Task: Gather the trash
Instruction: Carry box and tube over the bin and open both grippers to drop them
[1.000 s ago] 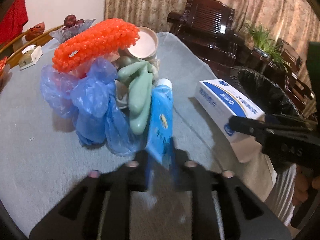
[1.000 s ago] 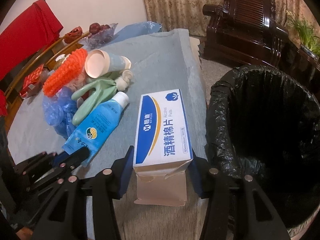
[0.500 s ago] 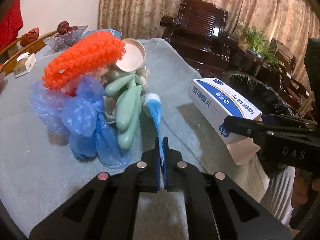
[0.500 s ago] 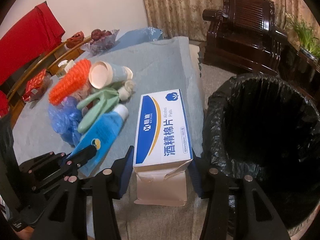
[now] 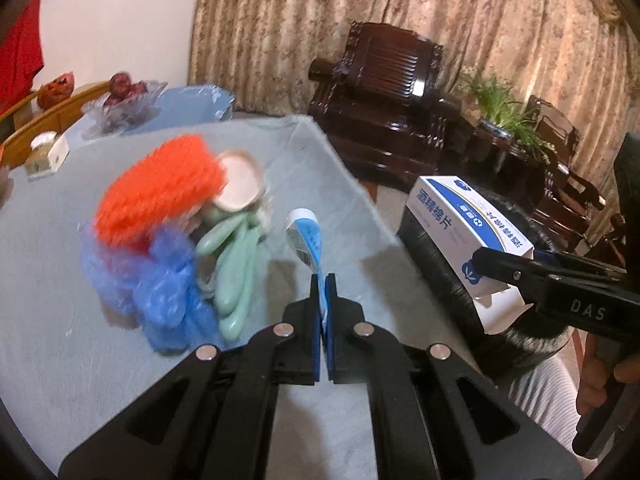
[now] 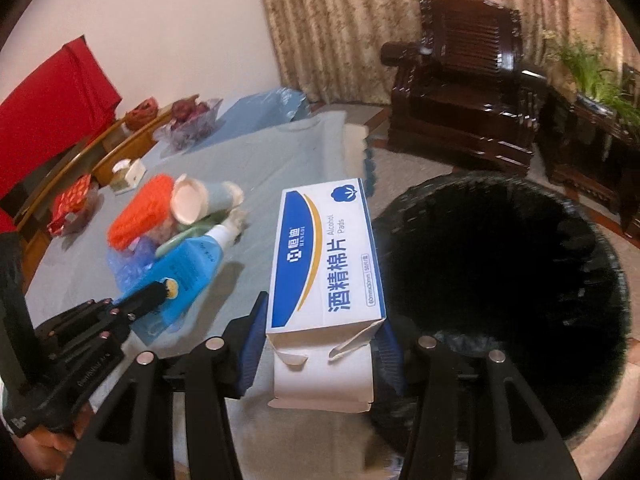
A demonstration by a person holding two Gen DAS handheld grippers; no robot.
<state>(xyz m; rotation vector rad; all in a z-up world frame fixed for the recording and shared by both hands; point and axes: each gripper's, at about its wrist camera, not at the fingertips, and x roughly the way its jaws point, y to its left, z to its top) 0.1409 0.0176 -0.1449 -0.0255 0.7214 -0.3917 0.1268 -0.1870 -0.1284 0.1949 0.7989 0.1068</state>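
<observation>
Item one, the left claw [image 5: 322, 280]: we found its fingers pressed narrow on the flat crimped end of the blue tube [image 5: 306, 240], white cap pointing away. In the left wrist view we saw the tube edge-on, so its print was unreadable there; in the right wrist view the left claw [image 6: 162, 290] covered part of a round yellow emblem on the tube [image 6: 188, 264].

Item two, the right claw [image 6: 320, 328]: closed on the sides of the white and blue box [image 6: 326, 264], its near flap torn open. The box read "Alcohol Pads", with large Chinese characters and a smaller logo line we could not make out. On the right claw [image 5: 486, 258] body we read "DAS".

Item three, the black-lined bin [image 6: 500, 292]: just right of the box, its interior too dark to see into, its near rim cut off by the right claw.

Item four, the pile left on the counter [image 5: 48, 272]: orange mesh [image 5: 160, 188], blue plastic bags [image 5: 160, 280], green glove [image 5: 236, 264], paper cup [image 5: 240, 184], all motion-blurred.

Change from a second earlier: the tube had lain on the counter against the pile; it was now lifted clear, and the box had come up off the counter toward the bin.
</observation>
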